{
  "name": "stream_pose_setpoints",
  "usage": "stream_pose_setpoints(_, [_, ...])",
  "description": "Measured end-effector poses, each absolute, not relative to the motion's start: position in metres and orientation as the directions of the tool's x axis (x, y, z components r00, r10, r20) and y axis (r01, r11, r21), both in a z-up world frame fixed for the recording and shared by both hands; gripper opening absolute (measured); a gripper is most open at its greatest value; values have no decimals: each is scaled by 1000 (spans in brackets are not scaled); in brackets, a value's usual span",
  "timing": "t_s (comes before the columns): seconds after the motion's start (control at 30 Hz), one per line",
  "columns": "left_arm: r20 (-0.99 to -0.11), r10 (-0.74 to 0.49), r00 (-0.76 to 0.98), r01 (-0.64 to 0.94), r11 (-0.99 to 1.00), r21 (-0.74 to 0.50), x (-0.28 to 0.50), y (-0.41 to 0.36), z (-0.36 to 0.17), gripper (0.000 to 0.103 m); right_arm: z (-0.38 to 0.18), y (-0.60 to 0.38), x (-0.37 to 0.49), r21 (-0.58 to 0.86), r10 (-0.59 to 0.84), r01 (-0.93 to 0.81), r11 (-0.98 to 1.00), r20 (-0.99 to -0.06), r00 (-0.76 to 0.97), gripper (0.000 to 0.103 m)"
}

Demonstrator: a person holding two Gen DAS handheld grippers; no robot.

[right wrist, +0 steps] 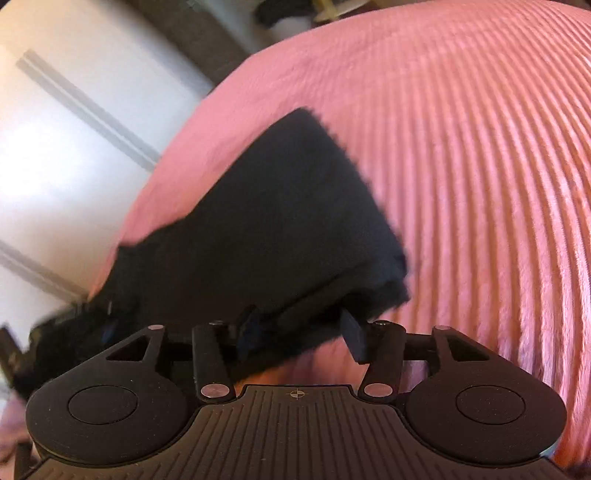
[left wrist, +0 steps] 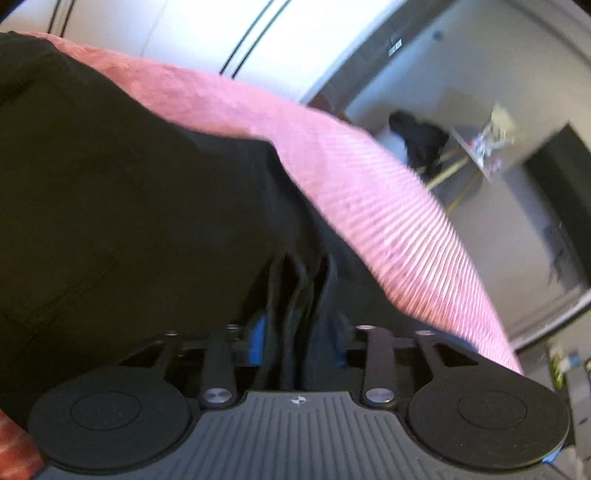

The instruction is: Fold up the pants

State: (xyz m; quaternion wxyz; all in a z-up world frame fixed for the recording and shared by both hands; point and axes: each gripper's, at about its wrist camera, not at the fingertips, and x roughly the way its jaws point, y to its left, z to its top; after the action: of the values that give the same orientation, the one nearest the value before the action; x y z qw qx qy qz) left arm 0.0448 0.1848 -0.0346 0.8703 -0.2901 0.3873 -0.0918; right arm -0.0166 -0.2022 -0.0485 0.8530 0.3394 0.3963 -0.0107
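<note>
The black pants [left wrist: 129, 192] lie on a pink ribbed bedspread [left wrist: 369, 184]. In the left wrist view my left gripper [left wrist: 297, 325] is shut on a bunched edge of the black pants, with folds of cloth between its blue-padded fingers. In the right wrist view the pants [right wrist: 280, 221] form a folded dark panel over the bedspread [right wrist: 480, 166]. My right gripper [right wrist: 299, 325] grips the near edge of that panel, with cloth draped between and over its fingers.
White wall panels [left wrist: 207, 33] stand beyond the bed's far edge. In the left wrist view a dark bundle [left wrist: 417, 140] and a cluttered small table [left wrist: 484, 144] sit on the floor past the bed. A dark doorway [left wrist: 561, 206] is at the right.
</note>
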Motion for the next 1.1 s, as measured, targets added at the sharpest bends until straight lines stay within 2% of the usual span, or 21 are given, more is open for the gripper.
stream_pose_setpoints(0.03, [-618,-373,692,-68,819,-570,43,185,-34,45,-43,-198,-19,567,265,251,785,-673,691,50])
stream_pose_setpoints(0.13, [-645,-355,677,-91,830,-551,44,183,-38,46,-27,-190,-24,525,260,165,835,-641,722,32])
stream_pose_setpoints(0.27, [-673,-336,659,-92,852,-515,49,169,-37,49,-22,-195,0,379,85,240,894,-668,740,29])
stream_pose_setpoints(0.37, [-676,-334,657,-83,859,-505,53,163,-36,52,-36,-197,33,296,10,279,914,-702,712,16])
stream_pose_setpoints(0.43, [-679,-329,656,-82,863,-498,52,163,-37,54,-52,-193,53,207,-39,276,939,-731,681,11])
stream_pose_setpoints(0.53, [-679,-333,655,-76,865,-497,52,169,-38,59,-64,-186,69,121,-100,252,960,-694,713,10])
stream_pose_setpoints(0.67, [-674,-353,649,-34,871,-489,62,158,-38,80,-70,-181,69,70,-141,244,967,-651,746,10])
stream_pose_setpoints(0.73, [-678,-344,649,-12,887,-462,63,152,-38,82,-72,-179,60,59,-144,234,970,-636,758,13])
stream_pose_setpoints(0.8, [-685,-321,654,-4,904,-427,62,147,-37,78,-70,-176,57,40,-150,228,973,-641,753,15])
stream_pose_setpoints(0.83, [-692,-307,654,-3,913,-408,62,146,-37,74,-70,-174,55,38,-147,224,974,-644,751,20])
stream_pose_setpoints(0.9, [-704,-271,656,-7,931,-365,62,145,-37,54,-64,-168,46,25,-149,216,976,-648,747,29])
stream_pose_setpoints(0.97, [-710,-254,657,-9,939,-343,61,144,-37,51,-60,-161,40,18,-151,214,977,-650,745,40])
stream_pose_setpoints(1.1, [-708,-250,660,15,947,-321,60,137,-36,41,-58,-155,34,12,-158,218,976,-650,744,41])
